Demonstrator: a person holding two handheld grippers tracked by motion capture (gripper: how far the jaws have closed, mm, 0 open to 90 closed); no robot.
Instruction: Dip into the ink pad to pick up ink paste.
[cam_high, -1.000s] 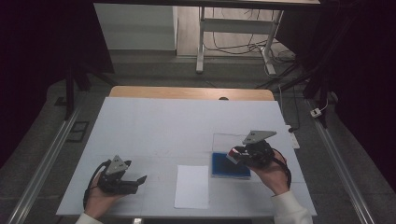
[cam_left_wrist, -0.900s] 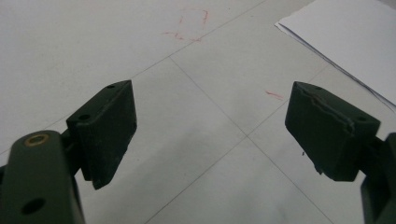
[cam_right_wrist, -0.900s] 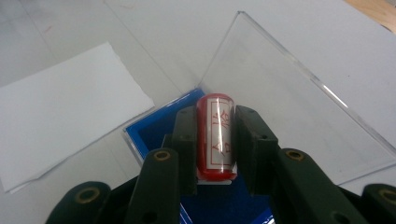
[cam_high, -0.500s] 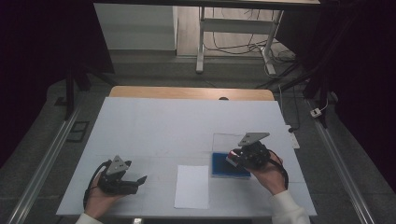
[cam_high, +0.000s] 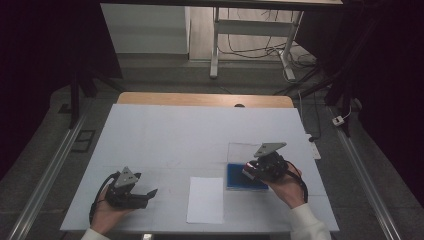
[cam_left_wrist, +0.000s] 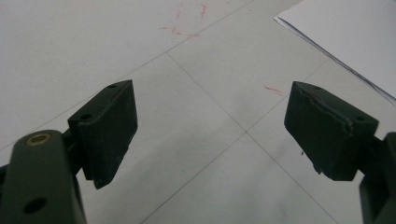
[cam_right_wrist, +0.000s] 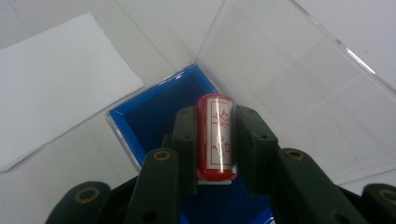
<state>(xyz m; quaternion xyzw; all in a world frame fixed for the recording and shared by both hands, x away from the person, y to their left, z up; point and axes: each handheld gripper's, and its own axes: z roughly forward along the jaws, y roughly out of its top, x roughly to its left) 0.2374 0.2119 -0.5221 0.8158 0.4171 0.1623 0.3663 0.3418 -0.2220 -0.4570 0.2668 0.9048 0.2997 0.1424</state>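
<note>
While gripping the red stamp (cam_right_wrist: 215, 136) over the blue box (cam_right_wrist: 154, 116), not yet pressed on paper (cam_high: 205, 199) at eight o'clock.

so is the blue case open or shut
Open: the clear lid lies folded back flat on the table, and the blue case shows its bare inside under the red stamp held above it.

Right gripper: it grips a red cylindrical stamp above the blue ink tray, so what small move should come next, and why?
Probably carry the red cylindrical stamp sideways toward the white paper sheet. The right gripper is shut on it over the open blue ink tray, and the sheet looks blank. The left gripper is open, beside the sheet.
</note>
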